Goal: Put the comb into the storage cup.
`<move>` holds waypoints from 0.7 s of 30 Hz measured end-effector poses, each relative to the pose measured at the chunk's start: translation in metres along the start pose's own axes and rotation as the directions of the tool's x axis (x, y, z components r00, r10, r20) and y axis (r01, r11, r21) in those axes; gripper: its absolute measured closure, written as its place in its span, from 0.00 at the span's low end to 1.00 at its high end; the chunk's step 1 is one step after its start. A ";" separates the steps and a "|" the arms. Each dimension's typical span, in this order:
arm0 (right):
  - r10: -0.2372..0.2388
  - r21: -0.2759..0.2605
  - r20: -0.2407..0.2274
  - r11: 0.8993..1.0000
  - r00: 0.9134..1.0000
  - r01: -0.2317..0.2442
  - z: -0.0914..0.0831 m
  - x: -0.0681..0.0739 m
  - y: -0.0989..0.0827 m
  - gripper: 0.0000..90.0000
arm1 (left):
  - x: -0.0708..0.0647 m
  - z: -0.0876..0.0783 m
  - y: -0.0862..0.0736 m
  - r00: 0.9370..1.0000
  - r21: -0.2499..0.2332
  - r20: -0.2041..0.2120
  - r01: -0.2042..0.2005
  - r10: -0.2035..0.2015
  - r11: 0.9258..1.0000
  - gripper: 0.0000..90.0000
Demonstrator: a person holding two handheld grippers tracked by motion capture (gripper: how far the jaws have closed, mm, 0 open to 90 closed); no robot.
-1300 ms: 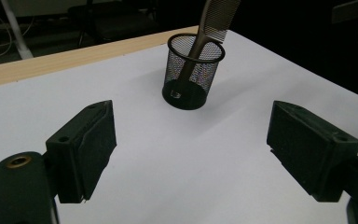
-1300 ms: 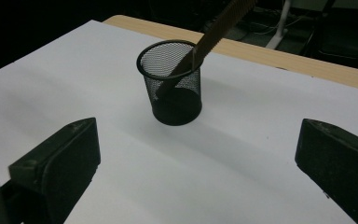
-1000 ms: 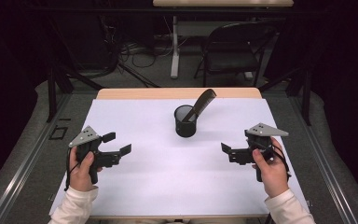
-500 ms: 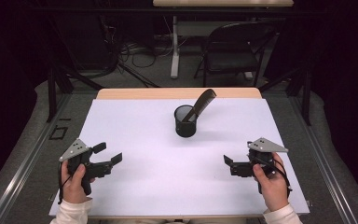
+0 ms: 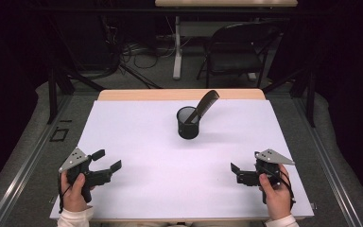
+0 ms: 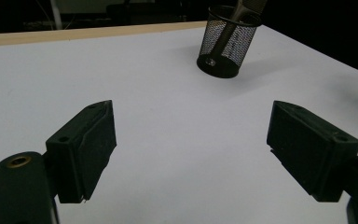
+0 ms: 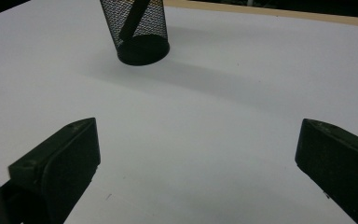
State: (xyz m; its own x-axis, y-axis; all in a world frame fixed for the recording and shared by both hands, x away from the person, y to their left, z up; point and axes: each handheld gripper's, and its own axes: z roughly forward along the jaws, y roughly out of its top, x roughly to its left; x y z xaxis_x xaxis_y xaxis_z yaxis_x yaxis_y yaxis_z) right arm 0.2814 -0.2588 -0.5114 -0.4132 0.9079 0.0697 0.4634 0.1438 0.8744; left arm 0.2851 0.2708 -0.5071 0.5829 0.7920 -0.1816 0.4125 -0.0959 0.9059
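Both grippers sit low near the front edge of the white table (image 5: 137, 123), well apart from each other. Left gripper (image 5: 108, 160) has its jaws spread wide with nothing between them; right gripper (image 5: 237, 172) is likewise wide and empty. Far from both, a black mesh cup (image 5: 188, 124) stands upright mid-table, with a dark comb (image 5: 203, 105) leaning out of it.

Your left claw (image 6: 191, 149) had its two black jaws spread wide, with nothing between them but the bare white bench (image 6: 168, 116). Well ahead of them stood a black mesh cup (image 6: 227, 42), upright on the bench, with a dark comb (image 6: 242, 14) leaning inside it and out over its rim.
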 end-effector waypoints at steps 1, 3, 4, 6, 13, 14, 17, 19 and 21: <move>0.005 -0.006 0.007 1.000 1.000 -0.005 0.001 -0.002 -0.003 0.00 | 0.001 0.000 -0.001 1.000 0.002 -0.002 -0.004 0.004 1.000 0.18; 0.016 -0.005 0.009 1.000 1.000 -0.016 0.001 -0.003 -0.006 0.00 | 0.001 0.001 -0.002 1.000 0.004 -0.002 -0.008 0.008 1.000 0.18; 0.017 -0.003 0.011 1.000 1.000 -0.017 0.001 -0.004 -0.008 0.00 | 0.002 0.002 -0.003 1.000 0.006 -0.002 -0.011 0.011 1.000 0.18; 0.018 -0.013 0.018 1.000 1.000 -0.018 0.001 -0.006 -0.011 0.00 | 0.003 0.002 -0.005 1.000 0.008 -0.010 -0.013 0.013 1.000 0.18; 0.057 -0.030 0.023 0.998 0.998 -0.056 0.003 -0.011 -0.021 0.00 | 0.008 0.003 -0.010 1.000 0.011 -0.022 -0.009 0.010 1.000 0.18; 0.059 -0.030 0.029 0.998 0.998 -0.058 0.003 -0.011 -0.022 0.00 | 0.008 0.004 -0.011 1.000 0.008 -0.022 -0.010 0.010 1.000 0.18; 0.060 -0.032 0.042 0.998 0.997 -0.059 0.003 -0.012 -0.025 0.00 | 0.009 0.004 -0.012 0.999 0.010 -0.032 -0.010 0.010 1.000 0.18; 0.071 -0.034 0.040 0.997 0.997 -0.070 0.003 -0.014 -0.026 0.00 | 0.011 0.004 -0.014 0.999 0.011 -0.036 -0.007 0.008 1.000 0.18; 0.075 -0.031 0.042 0.997 0.996 -0.074 0.004 -0.015 -0.028 0.00 | 0.012 0.005 -0.015 0.999 0.010 -0.038 -0.003 0.003 1.000 0.18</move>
State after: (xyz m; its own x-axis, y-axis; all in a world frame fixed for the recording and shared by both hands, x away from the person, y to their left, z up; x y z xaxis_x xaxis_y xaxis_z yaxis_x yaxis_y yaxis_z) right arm 0.2777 -0.2745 -0.5386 -0.3443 0.9318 0.1150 0.4677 0.0641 0.8815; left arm 0.2890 0.2787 -0.5244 0.5572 0.8140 -0.1640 0.4178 -0.1042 0.9025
